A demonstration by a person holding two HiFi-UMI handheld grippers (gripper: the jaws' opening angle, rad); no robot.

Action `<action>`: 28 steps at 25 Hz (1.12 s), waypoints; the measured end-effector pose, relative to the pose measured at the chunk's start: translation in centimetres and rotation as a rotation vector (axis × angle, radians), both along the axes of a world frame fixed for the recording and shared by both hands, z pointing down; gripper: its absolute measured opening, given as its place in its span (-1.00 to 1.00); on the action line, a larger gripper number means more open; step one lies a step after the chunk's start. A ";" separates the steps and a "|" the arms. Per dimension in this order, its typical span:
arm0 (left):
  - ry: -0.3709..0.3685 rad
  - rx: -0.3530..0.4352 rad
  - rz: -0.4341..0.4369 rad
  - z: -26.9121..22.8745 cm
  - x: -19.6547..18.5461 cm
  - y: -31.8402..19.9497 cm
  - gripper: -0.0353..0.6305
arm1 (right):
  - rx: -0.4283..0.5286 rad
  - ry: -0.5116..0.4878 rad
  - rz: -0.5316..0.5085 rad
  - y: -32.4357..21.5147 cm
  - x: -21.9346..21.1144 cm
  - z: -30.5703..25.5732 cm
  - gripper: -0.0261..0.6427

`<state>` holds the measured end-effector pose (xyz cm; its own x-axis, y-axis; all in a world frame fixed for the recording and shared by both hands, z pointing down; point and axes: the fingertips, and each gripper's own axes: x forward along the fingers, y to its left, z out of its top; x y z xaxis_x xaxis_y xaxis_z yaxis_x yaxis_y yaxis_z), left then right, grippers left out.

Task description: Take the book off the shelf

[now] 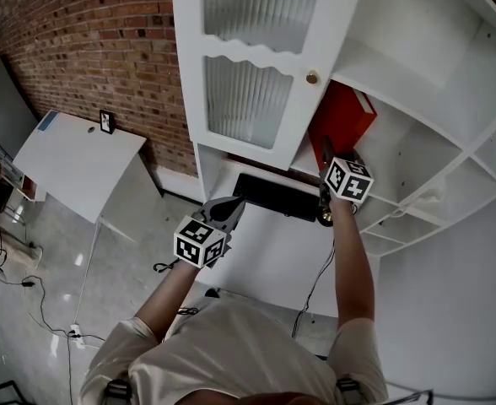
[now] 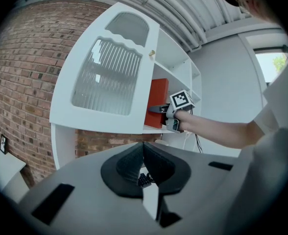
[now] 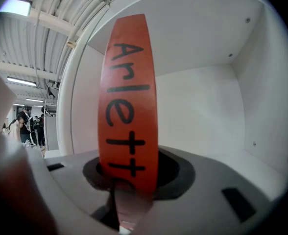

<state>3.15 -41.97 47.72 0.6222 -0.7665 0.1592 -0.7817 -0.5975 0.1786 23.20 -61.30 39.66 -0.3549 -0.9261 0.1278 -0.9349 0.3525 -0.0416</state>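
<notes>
Both jaws of the right gripper (image 1: 326, 153) are seen pressed against the red book (image 1: 343, 115), one on each cover, with the spine turned toward the gripper's camera. The jaws are held partly apart by the book's thickness, so the book is grasped. In the right gripper view the spine fills the middle of the frame, standing upright. Its colour is orange-red, and large black letters run down it. The lowest letters are cut off where the spine passes between the jaws.

In the head view the book is found at the upper centre-right, inside an open compartment of the white shelf unit (image 1: 417, 49), just right of the open door (image 1: 256, 66). The door is white, with ribbed glass panes and a small brass knob (image 1: 312, 78). The book's front edge is seen at the front of the compartment; whether it rests on the board cannot be told.

The left gripper (image 1: 234, 207) is held lower, at the frame's centre-left, well apart from the shelf unit. Its jaws are pressed together with nothing between them.
</notes>
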 end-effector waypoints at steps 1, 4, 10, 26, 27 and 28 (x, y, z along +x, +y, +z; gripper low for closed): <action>-0.001 0.001 0.003 0.0 0.2 0.3 -0.91 | -0.002 0.003 -0.002 0.5 0.2 0.0 -0.45; -0.002 0.000 0.007 -0.1 0.9 1.2 -0.91 | -0.010 0.010 -0.005 2.1 0.9 0.0 -0.45; 0.009 -0.012 0.017 0.1 2.4 2.4 -0.91 | -0.010 0.013 -0.010 5.6 2.7 -0.1 -0.45; 0.017 -0.004 0.002 0.1 3.4 6.0 -0.91 | 0.007 0.005 -0.045 14.5 4.1 0.1 -0.45; 0.016 -0.003 0.002 0.1 3.3 6.2 -0.91 | 0.010 0.001 -0.045 14.9 4.1 0.2 -0.45; 0.017 -0.001 0.004 0.1 3.2 6.3 -0.91 | 0.012 -0.001 -0.044 15.3 4.1 0.3 -0.45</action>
